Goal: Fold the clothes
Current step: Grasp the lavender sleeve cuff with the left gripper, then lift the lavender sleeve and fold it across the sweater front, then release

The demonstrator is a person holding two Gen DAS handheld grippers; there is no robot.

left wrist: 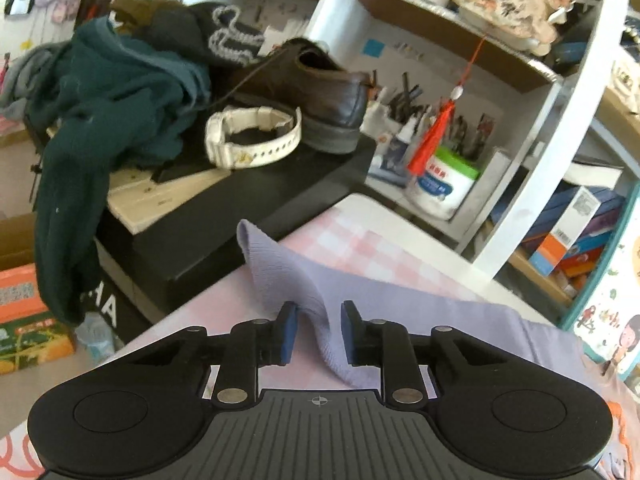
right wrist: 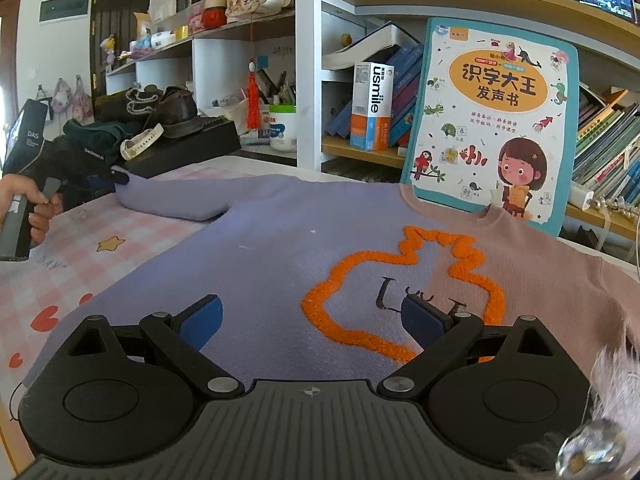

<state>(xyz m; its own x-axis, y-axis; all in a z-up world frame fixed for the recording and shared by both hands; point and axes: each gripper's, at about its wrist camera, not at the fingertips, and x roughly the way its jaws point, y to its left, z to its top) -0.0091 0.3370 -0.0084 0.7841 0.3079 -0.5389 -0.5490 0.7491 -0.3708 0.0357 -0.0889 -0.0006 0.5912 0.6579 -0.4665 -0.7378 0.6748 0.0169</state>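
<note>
A lilac and pink sweater [right wrist: 280, 240] with an orange outline design lies flat on the checked tablecloth [right wrist: 92, 240]. Its lilac sleeve [left wrist: 288, 276] sticks up between the fingers of my left gripper [left wrist: 319, 330], which is open with a gap on both sides of the fabric. The sleeve also shows in the right wrist view [right wrist: 172, 200], with the left gripper [right wrist: 116, 178] at its cuff. My right gripper [right wrist: 312, 320] is open wide and empty, hovering over the sweater's chest.
A black box [left wrist: 224, 208] with a brown shoe [left wrist: 320, 92], a white strap and dark green clothes [left wrist: 100, 112] stands beyond the table edge. A children's book [right wrist: 492, 120] leans against the bookshelves behind the sweater. A white tub [left wrist: 444, 184] stands on a shelf.
</note>
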